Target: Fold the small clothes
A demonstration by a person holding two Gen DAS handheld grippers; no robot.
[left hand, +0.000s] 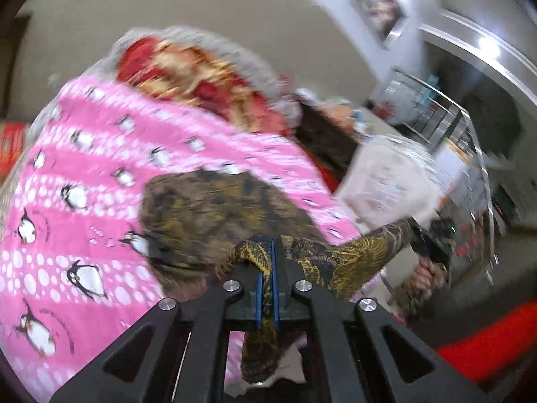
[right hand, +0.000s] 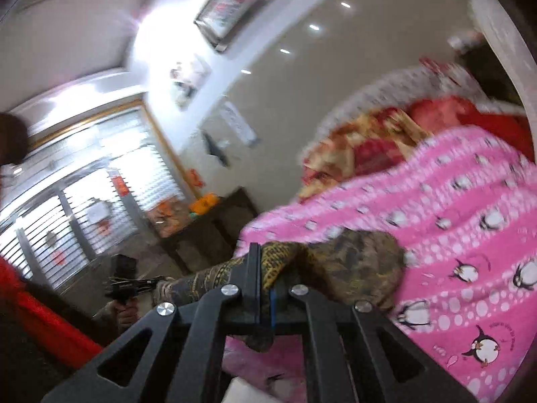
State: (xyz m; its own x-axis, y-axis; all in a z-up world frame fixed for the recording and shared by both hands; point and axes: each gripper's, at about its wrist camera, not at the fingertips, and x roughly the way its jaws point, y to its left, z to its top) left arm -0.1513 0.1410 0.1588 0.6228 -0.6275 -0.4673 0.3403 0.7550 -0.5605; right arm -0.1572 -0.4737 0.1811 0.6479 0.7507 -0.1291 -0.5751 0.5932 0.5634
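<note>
A small brown and yellow patterned garment (left hand: 214,211) lies partly on a pink penguin-print blanket (left hand: 77,168). My left gripper (left hand: 267,245) is shut on one edge of the garment, which hangs through the jaws. My right gripper (right hand: 263,255) is shut on another edge of the same garment (right hand: 352,262). The cloth stretches between the two grippers, lifted off the blanket (right hand: 470,221). The right gripper also shows in the left wrist view (left hand: 433,241), held by a hand. The left gripper shows in the right wrist view (right hand: 124,278). Both views are blurred.
A red and gold patterned cloth (left hand: 188,67) lies at the blanket's far end. A pale sheet or bag (left hand: 386,181) sits off the blanket's right side. A dark low table (right hand: 208,228) with orange items and a barred window (right hand: 84,184) lie beyond.
</note>
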